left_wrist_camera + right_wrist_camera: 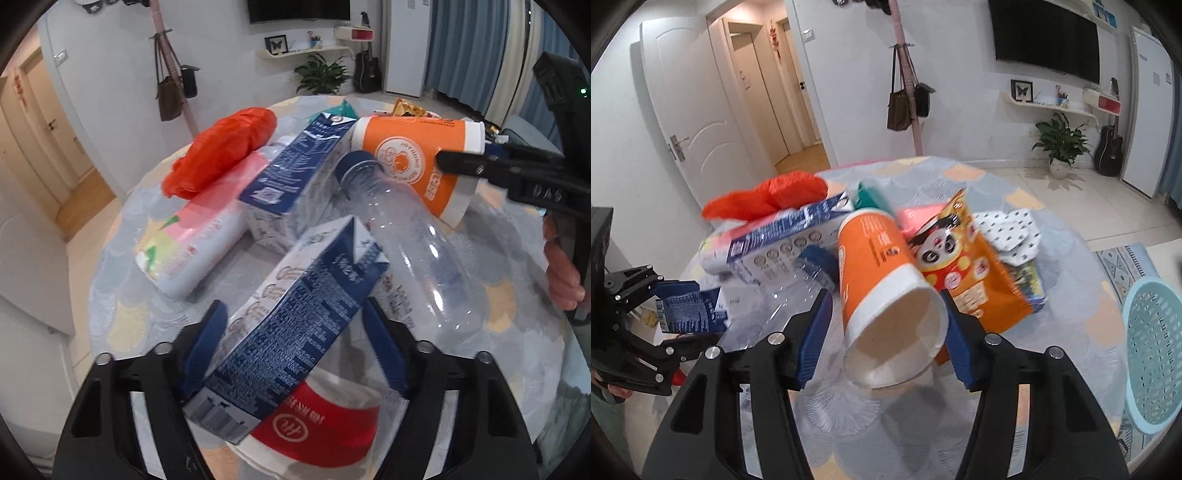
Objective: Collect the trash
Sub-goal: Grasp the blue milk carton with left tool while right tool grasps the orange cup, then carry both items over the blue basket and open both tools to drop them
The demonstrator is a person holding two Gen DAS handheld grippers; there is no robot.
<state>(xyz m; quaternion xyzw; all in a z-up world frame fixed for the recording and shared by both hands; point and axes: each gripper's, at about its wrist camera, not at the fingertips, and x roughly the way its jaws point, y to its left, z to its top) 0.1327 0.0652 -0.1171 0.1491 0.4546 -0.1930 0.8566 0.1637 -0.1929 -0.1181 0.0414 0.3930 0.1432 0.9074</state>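
left tool [295, 343]: closed on blue milk carton [295, 310], pads on both sides
right tool [886, 332]: orange cup [882, 269] clamped, mouth facing tool
bench [1052, 295]: clutter beyond both tools

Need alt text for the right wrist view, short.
The right tool straddles the open rim of an orange paper cup lying on its side on a cluttered round table. Around the cup lie a blue milk carton, a clear bottle, a panda snack bag and a red plastic bag; a light blue basket stands at right.
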